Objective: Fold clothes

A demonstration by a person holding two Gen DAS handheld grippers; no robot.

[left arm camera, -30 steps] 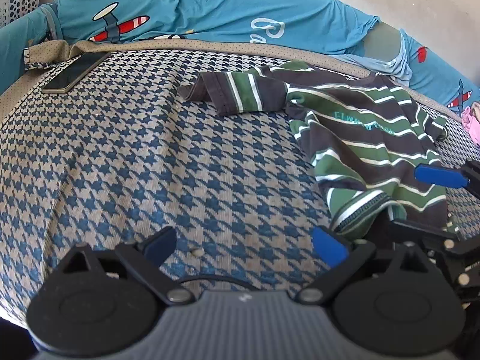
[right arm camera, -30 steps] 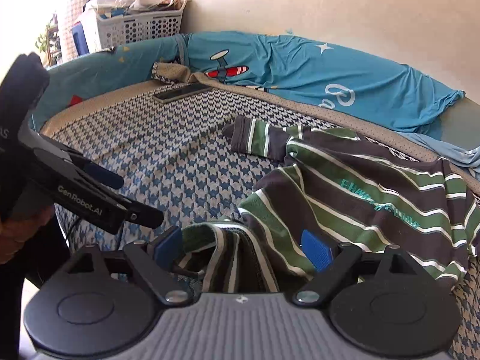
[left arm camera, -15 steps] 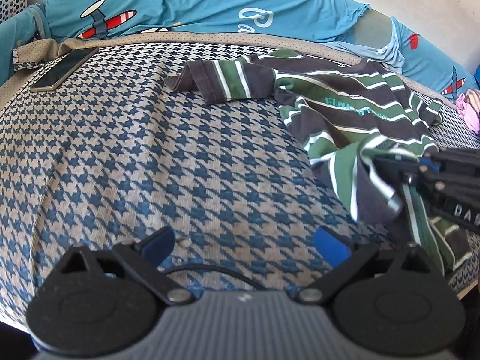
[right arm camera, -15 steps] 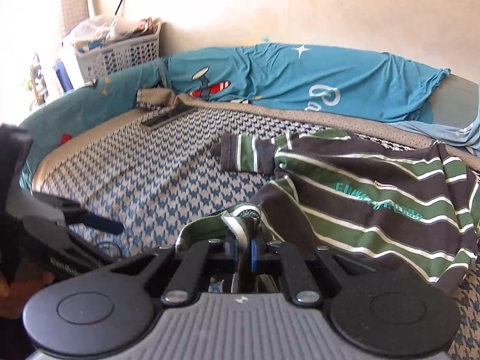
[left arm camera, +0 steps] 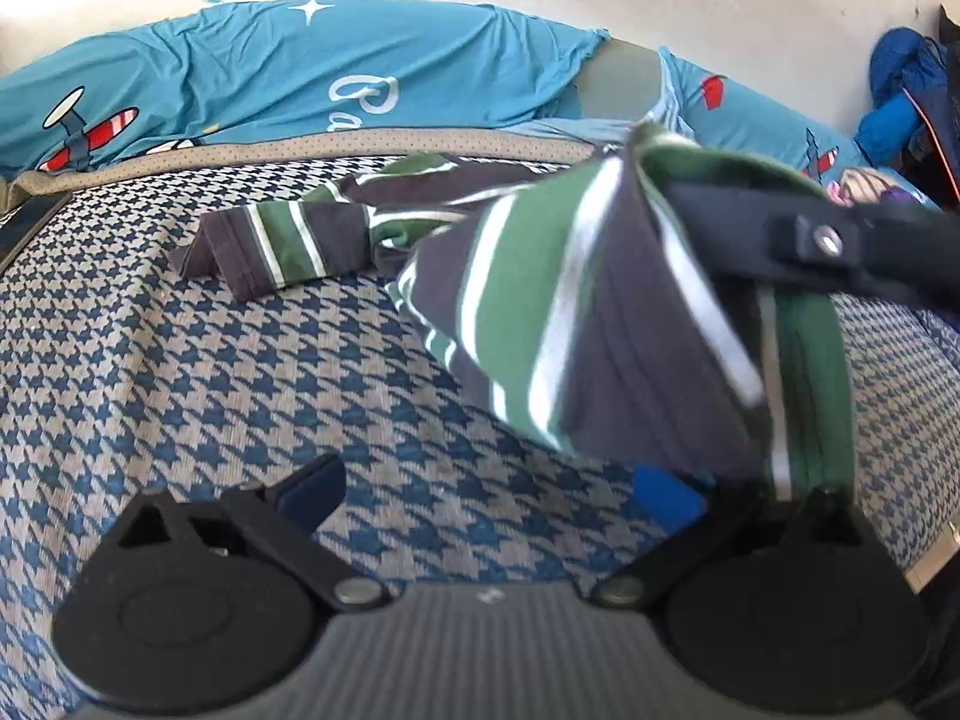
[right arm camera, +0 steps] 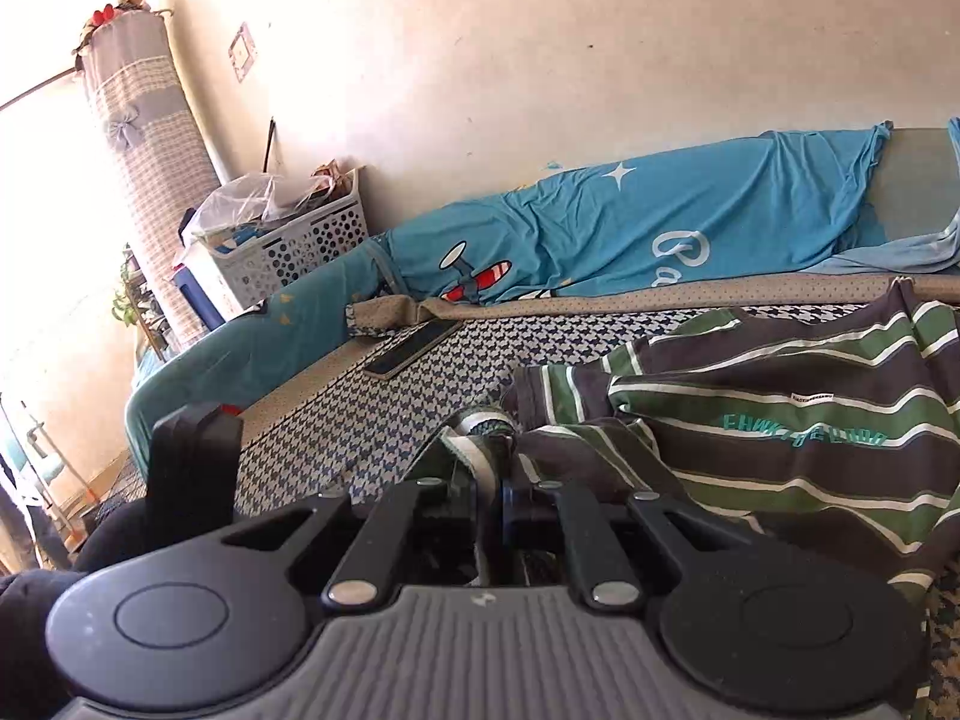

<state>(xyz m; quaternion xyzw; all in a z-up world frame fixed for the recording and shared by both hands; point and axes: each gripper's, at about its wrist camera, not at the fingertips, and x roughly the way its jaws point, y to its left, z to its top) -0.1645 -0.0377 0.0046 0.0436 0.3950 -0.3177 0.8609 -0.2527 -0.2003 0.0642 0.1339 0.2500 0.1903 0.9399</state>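
Observation:
A striped shirt [right arm camera: 780, 414] in green, dark grey and white lies on the houndstooth cover [left arm camera: 240, 372]. My right gripper [right arm camera: 491, 486] is shut on a bunched edge of it and holds that part raised. In the left wrist view the lifted shirt [left arm camera: 600, 336] hangs at the right from the right gripper's black arm, while one sleeve [left arm camera: 282, 246] stays flat further back. My left gripper [left arm camera: 489, 489] is open above the bare cover, with the hanging cloth just above its right fingertip [left arm camera: 666, 495].
A teal sheet with aeroplane prints [left arm camera: 300, 72] runs along the back by the wall. A phone [right arm camera: 414, 348] lies on the far left corner of the cover. A white basket [right arm camera: 294, 246] and a tall patterned column [right arm camera: 150, 174] stand to the left. Blue bags [left arm camera: 900, 90] sit at the right.
My right gripper has lifted its pinched part of the shirt higher and across toward the left gripper. The left gripper has stayed open and tilted up slightly.

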